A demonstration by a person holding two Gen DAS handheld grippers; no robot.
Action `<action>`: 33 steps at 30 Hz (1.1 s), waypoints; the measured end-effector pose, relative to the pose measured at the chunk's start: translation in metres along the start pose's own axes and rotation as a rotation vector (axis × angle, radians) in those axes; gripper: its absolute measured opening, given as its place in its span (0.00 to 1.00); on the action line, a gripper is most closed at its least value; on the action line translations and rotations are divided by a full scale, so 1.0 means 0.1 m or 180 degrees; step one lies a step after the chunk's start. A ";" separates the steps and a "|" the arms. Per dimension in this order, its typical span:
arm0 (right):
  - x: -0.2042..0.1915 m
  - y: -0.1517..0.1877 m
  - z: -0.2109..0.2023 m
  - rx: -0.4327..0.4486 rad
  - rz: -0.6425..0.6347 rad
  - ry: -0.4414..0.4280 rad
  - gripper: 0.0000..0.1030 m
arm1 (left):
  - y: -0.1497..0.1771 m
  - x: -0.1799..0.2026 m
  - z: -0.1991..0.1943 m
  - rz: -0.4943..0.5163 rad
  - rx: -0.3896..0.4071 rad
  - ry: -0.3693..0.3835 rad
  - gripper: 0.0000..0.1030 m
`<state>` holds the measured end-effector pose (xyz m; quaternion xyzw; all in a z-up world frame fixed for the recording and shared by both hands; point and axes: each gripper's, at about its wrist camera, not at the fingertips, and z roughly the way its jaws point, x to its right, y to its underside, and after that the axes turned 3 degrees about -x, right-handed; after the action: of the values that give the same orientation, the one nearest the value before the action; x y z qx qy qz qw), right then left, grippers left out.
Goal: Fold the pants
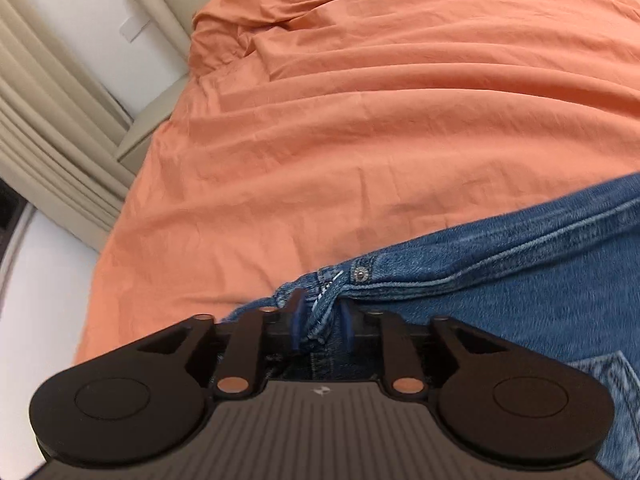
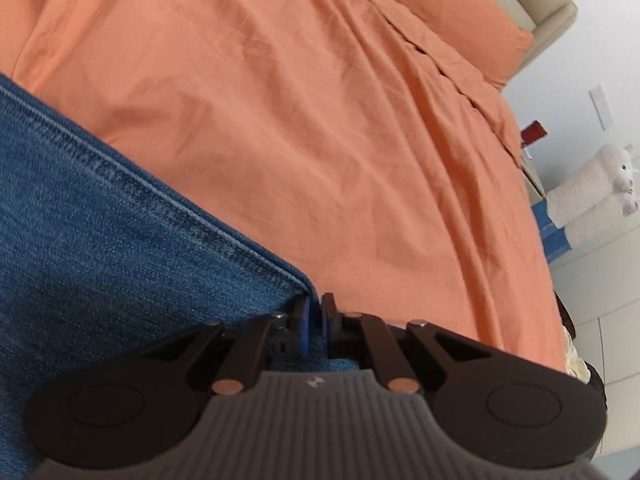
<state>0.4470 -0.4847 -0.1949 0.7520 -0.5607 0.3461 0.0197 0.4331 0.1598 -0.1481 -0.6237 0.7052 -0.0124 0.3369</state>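
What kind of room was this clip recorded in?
Most likely a bedroom. An orange bedsheet covers a bed with a beige padded headboard, a matching pillow lies at the far end, and a white plush toy sits beside the bed. Blue jeans lie on the sheet.

Pants [image 1: 520, 280] — coarse blue denim; bedsheet [image 1: 360, 120] — matt, creased orange cloth.

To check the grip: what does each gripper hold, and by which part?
Left gripper: the jeans, bunched by the rivet, lie between its jaws, seemingly unclamped. Right gripper: a jeans corner sits between its jaws; whether gripped cannot be told.
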 end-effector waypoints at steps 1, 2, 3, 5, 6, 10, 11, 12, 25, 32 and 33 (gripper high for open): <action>0.04 -0.02 -0.04 0.0020 0.0047 0.0022 0.24 | 0.00 -0.04 -0.06 -0.0023 0.0006 0.0039 0.33; 0.06 -0.01 -0.13 0.0067 0.0129 0.0027 0.45 | 0.00 -0.08 -0.10 -0.0053 -0.0004 0.0087 0.36; 0.09 -0.01 -0.24 0.0122 0.0198 0.0034 0.54 | -0.01 -0.13 -0.15 -0.0075 -0.0014 0.0140 0.39; 0.09 0.01 -0.47 0.0215 0.0317 -0.0004 0.54 | -0.03 -0.22 -0.27 -0.0077 -0.0009 0.0267 0.49; 0.08 0.01 -0.57 0.0238 0.0367 -0.0060 0.54 | -0.04 -0.25 -0.32 -0.0078 -0.0008 0.0342 0.63; -0.15 0.07 -1.05 0.0383 0.0469 -0.0417 0.56 | -0.03 -0.44 -0.61 -0.0172 0.0166 0.0546 0.99; -0.23 0.08 -1.15 0.0419 0.0449 -0.0504 0.56 | -0.01 -0.50 -0.66 -0.0235 0.0180 0.0573 0.99; -0.33 0.09 -1.26 0.0457 0.0424 -0.0581 0.56 | 0.01 -0.56 -0.71 -0.0321 0.0199 0.0602 0.98; -1.90 0.52 -2.14 0.0704 0.1229 -0.1819 0.56 | 1.77 -1.65 -0.47 -0.2973 0.0179 0.1574 0.90; -1.98 0.55 -2.06 0.0479 0.1667 -0.1939 0.56 | 2.19 -1.60 0.23 -0.4118 0.0246 0.2251 0.69; -1.93 0.55 -2.06 0.0465 0.1664 -0.1909 0.56 | 2.17 -1.59 0.28 -0.4170 0.0254 0.2277 0.58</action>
<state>0.2714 -0.2590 -0.1630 0.6511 -0.6878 0.1436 -0.2869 0.2568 0.3605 -0.1914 -0.8613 0.2549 -0.4383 0.0328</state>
